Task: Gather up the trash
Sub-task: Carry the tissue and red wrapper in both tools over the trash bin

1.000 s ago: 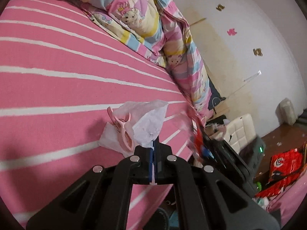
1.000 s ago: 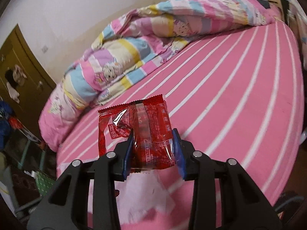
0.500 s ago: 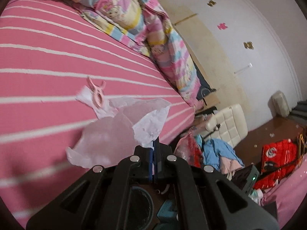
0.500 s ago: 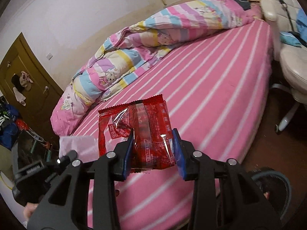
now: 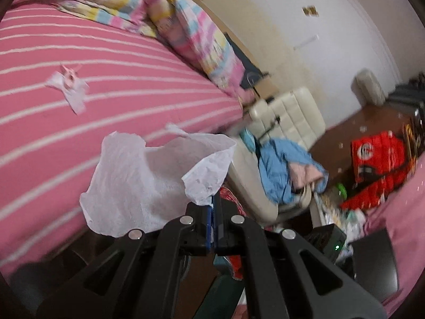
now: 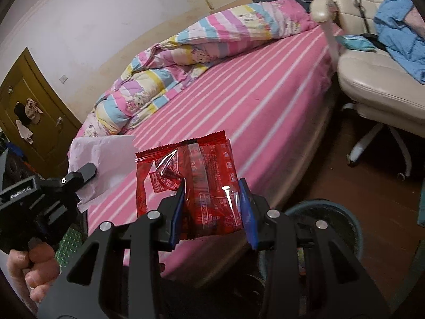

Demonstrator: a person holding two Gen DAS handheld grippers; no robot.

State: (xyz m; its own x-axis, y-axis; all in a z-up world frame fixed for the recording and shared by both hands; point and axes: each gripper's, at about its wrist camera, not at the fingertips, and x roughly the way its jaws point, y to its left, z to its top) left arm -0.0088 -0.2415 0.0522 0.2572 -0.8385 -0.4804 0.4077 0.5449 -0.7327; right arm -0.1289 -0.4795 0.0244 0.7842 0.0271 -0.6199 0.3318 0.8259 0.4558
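From the left wrist, the left tool point(image 5: 212, 207) is clenched on a corner of a white tissue point(image 5: 138, 183), its blue pads pressed together with the paper pinched between them. The tissue hangs off the tool, spread out to the left and lifted clear of the bed point(image 5: 127, 79). Farther back on the pink striped sheet lies a smaller scrap of tissue point(image 5: 75, 94) with a pink clip point(image 5: 69, 75) on it, well apart from the held one. A crumpled quilt point(image 5: 183, 18) runs along the bed's far side. To the right stands a cream chair point(image 5: 292, 114) with blue clothes point(image 5: 284, 170) piled on it, and red packs point(image 5: 379, 156) sit on the floor beyond. The picture is somewhat blurred.

From the right wrist, the right tool point(image 6: 212, 207) grasps a red wrapper point(image 6: 191, 180) between its pads, the jaws standing partly apart around the crinkled packet. The wrapper stands upright above the edge of the bed point(image 6: 252, 87). At the left, a hand point(image 6: 34, 271) holds the left tool point(image 6: 87, 171) with the tissue point(image 6: 103, 159) draped from its tip, just beside the wrapper. Below the right tool a round bin point(image 6: 345, 228) shows on the floor. The chair point(image 6: 377, 79) and clothes point(image 6: 395, 26) are at the upper right, and a brown door point(image 6: 34, 117) at the far left.
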